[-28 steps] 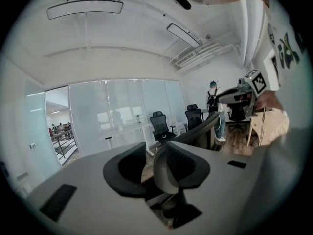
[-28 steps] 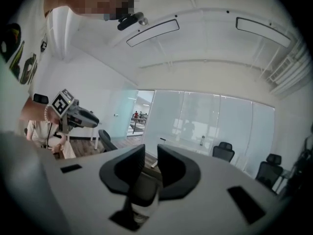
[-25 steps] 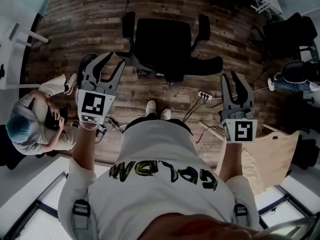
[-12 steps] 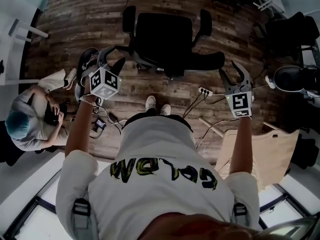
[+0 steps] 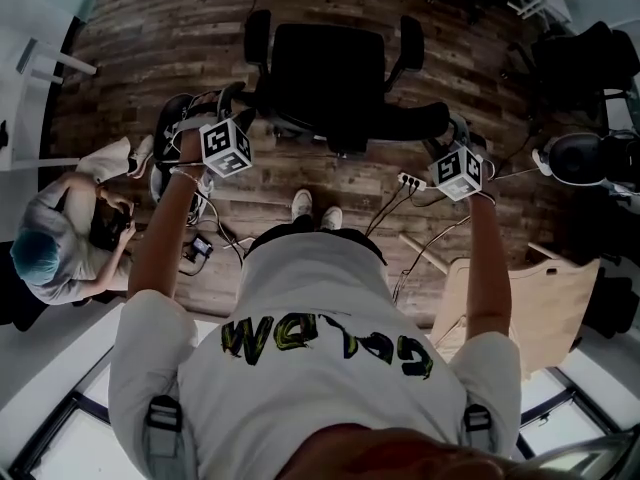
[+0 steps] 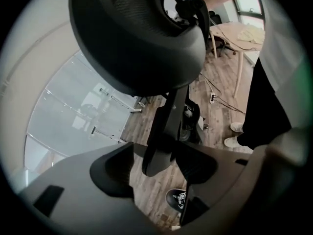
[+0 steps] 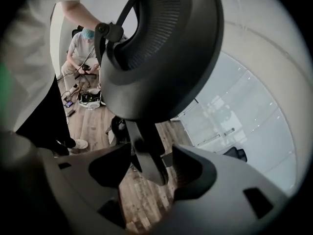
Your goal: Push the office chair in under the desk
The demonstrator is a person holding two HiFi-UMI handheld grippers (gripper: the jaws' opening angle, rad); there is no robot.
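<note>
shirt (image 5: 320, 288) print: unreadable | left gripper (image 6: 155, 163), right gripper (image 7: 151, 168): came down; jaws just spread around office chair (image 5: 330, 78) stem

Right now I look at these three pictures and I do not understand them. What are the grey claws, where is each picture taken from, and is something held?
There is no robot here. A person holds a two-jaw tool in each hand. The head view comes from a camera on the person's head, looking down at the left gripper, the right gripper and a black office chair on a wooden floor. The two gripper views come from cameras that ride on the tools. Both pairs of jaws have just been opening and stand wide. The left pair has a dark strut of the chair's back between it, the right pair the other strut. Neither is squeezed, so nothing is held.
</note>
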